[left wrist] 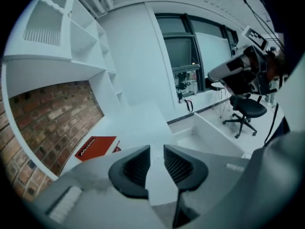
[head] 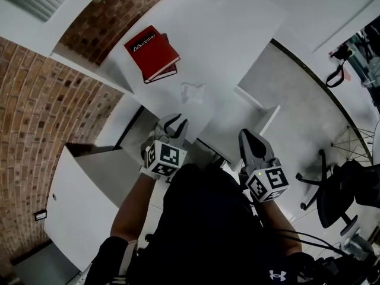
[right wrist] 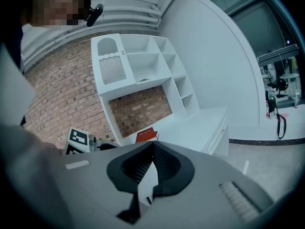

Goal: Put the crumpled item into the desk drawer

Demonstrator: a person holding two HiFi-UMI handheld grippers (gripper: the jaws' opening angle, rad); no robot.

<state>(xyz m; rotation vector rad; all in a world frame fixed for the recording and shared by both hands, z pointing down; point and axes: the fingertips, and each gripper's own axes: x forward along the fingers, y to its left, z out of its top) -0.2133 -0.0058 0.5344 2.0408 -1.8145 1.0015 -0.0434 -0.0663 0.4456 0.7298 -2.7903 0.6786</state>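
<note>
— How does the person hold the arms?

— Both forearms [head: 132, 215] reach forward and down from the body, side by side, each hand carrying a gripper just short of the desk's [head: 228, 37] near edge.

— And the grippers?

— The left gripper [left wrist: 156, 150] has its jaws a narrow gap apart, with nothing between them, only white desk top beyond. The right gripper [right wrist: 152, 145] has its jaws pressed together at the tips and holds nothing. Neither touches anything.

— What surrounds them?

— A brick wall [head: 29, 123] runs along the desk's left side, and a white shelf unit [right wrist: 138, 61] stands on the desk's far edge. An office chair [head: 335, 198] is on the floor well off to the right.

— And the desk?

— White. Its drawer [head: 265, 107] is pulled open at the near right corner, just ahead of the right gripper. A red book [head: 150, 52] lies toward the far left corner.

— The crumpled item [head: 193, 92]?

— It lies on the desk top near the near edge, between book and drawer, just ahead of the left gripper and apart from it.
</note>
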